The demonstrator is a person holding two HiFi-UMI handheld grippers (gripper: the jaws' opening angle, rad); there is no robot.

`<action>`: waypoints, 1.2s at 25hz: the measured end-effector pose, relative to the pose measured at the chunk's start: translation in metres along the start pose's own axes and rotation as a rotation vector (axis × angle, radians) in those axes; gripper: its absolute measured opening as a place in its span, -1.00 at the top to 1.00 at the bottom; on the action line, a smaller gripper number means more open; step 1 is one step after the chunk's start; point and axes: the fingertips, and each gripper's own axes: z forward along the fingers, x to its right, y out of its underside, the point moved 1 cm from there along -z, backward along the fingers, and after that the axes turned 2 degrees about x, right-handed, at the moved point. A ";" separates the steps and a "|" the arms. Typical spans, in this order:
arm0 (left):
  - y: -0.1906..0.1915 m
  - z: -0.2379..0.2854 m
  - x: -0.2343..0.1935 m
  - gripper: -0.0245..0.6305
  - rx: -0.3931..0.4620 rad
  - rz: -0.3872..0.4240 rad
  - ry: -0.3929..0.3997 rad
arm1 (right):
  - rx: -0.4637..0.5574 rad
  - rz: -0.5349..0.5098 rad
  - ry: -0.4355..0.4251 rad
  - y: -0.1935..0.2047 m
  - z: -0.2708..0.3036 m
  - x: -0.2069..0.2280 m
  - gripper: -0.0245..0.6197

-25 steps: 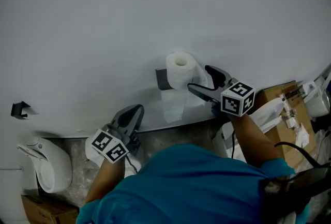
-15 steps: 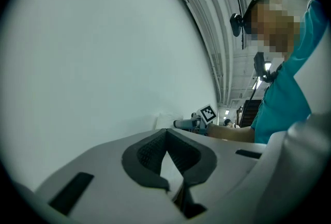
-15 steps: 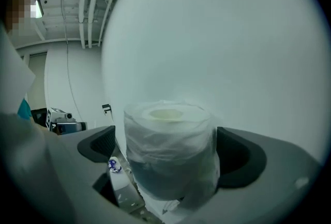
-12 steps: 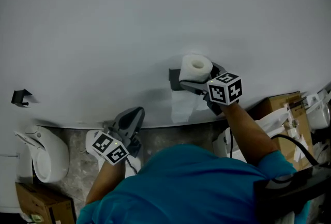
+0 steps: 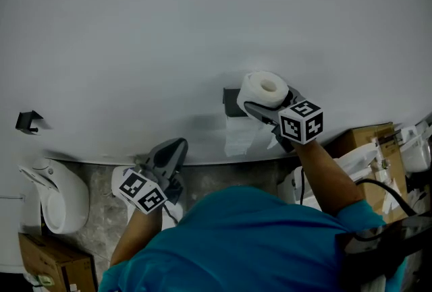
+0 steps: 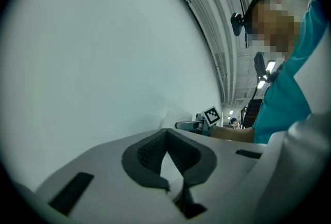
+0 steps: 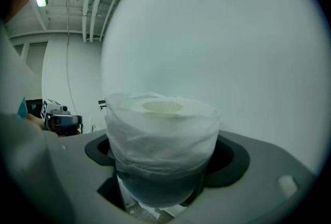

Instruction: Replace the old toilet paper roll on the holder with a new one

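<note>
Jaws of left gripper (image 6: 166,137) stand together, empty, low near the wall's foot. Right gripper (image 5: 268,100) has just been closing, and its pads clamp the roll (image 7: 161,150) across its sides, beside the holder (image 5: 231,98). The roll is probably light, soft and crushable, so grip its wound body gently. A loose tail (image 5: 237,135) hangs below. The wall (image 5: 202,27) blocks travel behind; open room lies toward the person.
</note>
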 end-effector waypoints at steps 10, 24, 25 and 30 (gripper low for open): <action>0.009 0.034 0.022 0.90 -0.045 0.049 0.077 | 0.098 0.018 0.081 -0.011 -0.090 0.021 -0.48; 0.061 0.093 0.050 0.90 -0.189 0.259 0.088 | 0.121 0.049 0.126 0.022 -0.174 0.048 -0.47; 0.069 0.098 0.050 0.90 -0.229 0.325 0.072 | 0.122 0.052 0.122 0.024 -0.177 0.050 -0.47; 0.110 0.122 0.048 0.77 -0.479 0.804 0.021 | 0.128 0.072 0.098 0.032 -0.189 0.063 -0.48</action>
